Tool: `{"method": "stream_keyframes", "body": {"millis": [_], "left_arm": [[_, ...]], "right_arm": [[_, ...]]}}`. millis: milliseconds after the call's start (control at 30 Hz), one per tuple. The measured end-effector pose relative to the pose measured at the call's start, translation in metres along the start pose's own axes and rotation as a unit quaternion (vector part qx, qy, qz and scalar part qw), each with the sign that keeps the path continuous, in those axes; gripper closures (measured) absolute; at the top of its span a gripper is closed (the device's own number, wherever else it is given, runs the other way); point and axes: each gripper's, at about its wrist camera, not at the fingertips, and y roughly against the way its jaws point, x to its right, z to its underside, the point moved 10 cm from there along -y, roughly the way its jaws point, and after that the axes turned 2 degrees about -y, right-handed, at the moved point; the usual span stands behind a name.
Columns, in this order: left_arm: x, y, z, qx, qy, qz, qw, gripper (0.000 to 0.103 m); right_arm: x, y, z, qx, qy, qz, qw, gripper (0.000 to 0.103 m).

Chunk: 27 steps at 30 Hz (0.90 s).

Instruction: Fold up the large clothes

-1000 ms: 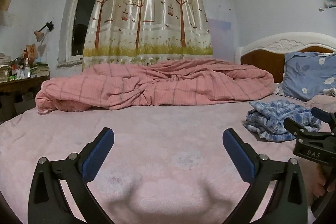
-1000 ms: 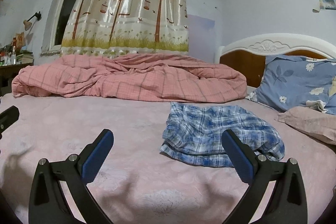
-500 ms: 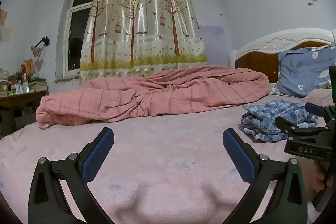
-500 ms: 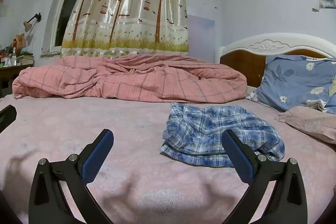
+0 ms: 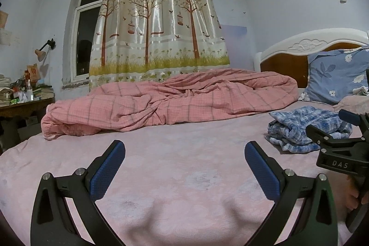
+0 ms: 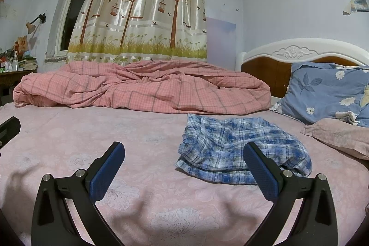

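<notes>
A crumpled blue and white plaid garment (image 6: 233,153) lies on the pink bed sheet (image 6: 138,153), right of centre. It also shows in the left wrist view (image 5: 304,128) at the right. My right gripper (image 6: 184,151) is open and empty, low over the sheet, with its right pad just in front of the garment's near edge. My left gripper (image 5: 184,151) is open and empty over bare sheet (image 5: 184,176), well left of the garment. The right gripper's body (image 5: 339,149) shows at the right edge of the left wrist view.
A bunched pink checked duvet (image 6: 143,89) lies across the far side of the bed. A blue flowered pillow (image 6: 327,91) and a pink pillow (image 6: 339,137) lie at the right by the headboard (image 6: 276,66). A cluttered desk (image 5: 20,98) stands at the left.
The left gripper has tilted up and shifted a little, so the duvet and the garment sit lower in its view. The right gripper has barely moved. Both stay open.
</notes>
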Motion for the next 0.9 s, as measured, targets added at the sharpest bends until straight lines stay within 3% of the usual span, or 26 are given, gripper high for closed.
{"method": "stream_keyframes", "body": {"millis": [900], "left_arm": [[-0.0006, 0.0004, 0.0012, 0.000, -0.001, 0.002, 1.0000, 0.000]], "right_arm": [[-0.0003, -0.0002, 0.0006, 0.001, 0.002, 0.000, 1.000, 0.000]]}}
